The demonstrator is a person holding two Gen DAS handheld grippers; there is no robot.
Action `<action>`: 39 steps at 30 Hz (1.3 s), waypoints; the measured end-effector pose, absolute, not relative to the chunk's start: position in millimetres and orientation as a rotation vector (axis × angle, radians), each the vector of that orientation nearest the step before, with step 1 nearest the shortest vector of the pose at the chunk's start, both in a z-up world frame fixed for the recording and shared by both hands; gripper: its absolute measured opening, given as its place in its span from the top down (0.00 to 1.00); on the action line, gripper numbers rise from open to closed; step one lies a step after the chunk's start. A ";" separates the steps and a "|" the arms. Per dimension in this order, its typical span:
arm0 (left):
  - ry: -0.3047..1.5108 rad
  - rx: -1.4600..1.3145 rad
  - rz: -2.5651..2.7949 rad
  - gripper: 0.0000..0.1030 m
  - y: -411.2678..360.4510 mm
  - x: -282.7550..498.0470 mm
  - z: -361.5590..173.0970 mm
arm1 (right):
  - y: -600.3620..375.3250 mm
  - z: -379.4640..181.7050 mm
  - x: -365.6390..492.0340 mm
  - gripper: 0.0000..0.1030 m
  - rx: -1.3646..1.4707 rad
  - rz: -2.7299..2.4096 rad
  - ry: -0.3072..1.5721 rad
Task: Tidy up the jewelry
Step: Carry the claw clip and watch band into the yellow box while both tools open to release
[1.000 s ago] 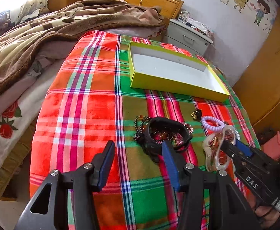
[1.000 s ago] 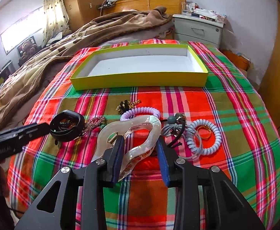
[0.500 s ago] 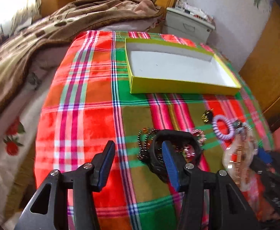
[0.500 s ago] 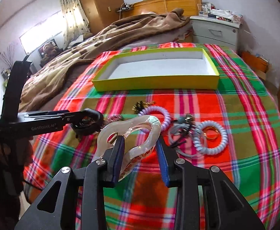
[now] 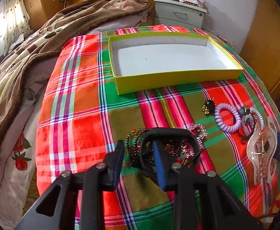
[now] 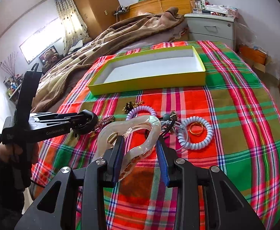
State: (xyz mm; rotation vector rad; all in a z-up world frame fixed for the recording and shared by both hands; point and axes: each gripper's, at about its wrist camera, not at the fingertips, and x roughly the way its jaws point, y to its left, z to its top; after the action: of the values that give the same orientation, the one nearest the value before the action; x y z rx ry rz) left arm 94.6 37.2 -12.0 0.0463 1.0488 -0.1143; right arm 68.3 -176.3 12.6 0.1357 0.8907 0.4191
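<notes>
left gripper (image 5: 138, 163): jaws closing over black bracelet's (image 5: 170, 134) rim, to lift | right gripper (image 6: 140, 157): clamps pearly hair claw (image 6: 132, 134) crosswise | yellow box (image 6: 149, 82) empty, blanket's far edge, awaiting both

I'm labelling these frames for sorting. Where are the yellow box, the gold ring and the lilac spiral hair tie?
yellow box (image 6: 151, 82): right wrist view, on its near outer wall.
gold ring (image 6: 191, 130): right wrist view, on the band's left side.
lilac spiral hair tie (image 5: 219, 119): left wrist view, on the coil's left side.
</notes>
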 end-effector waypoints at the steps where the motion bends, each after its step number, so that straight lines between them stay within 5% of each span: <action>1: 1.049 0.047 -0.116 0.76 36.3 95.7 -12.0 | -176.6 12.4 69.1 0.66 0.136 0.421 0.891; 7: 1.029 0.036 -0.125 0.93 33.8 90.9 -6.3 | -179.8 10.4 72.5 0.66 0.149 0.422 0.890; 39: 0.877 -0.072 -0.172 0.94 41.0 121.8 55.1 | -188.5 57.9 151.1 0.66 0.071 0.342 0.793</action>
State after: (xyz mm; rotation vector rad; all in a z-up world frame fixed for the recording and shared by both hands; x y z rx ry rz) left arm 121.8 41.0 55.1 -0.0722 0.8767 -0.1716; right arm 151.1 -188.5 57.9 0.0708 0.7930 0.3419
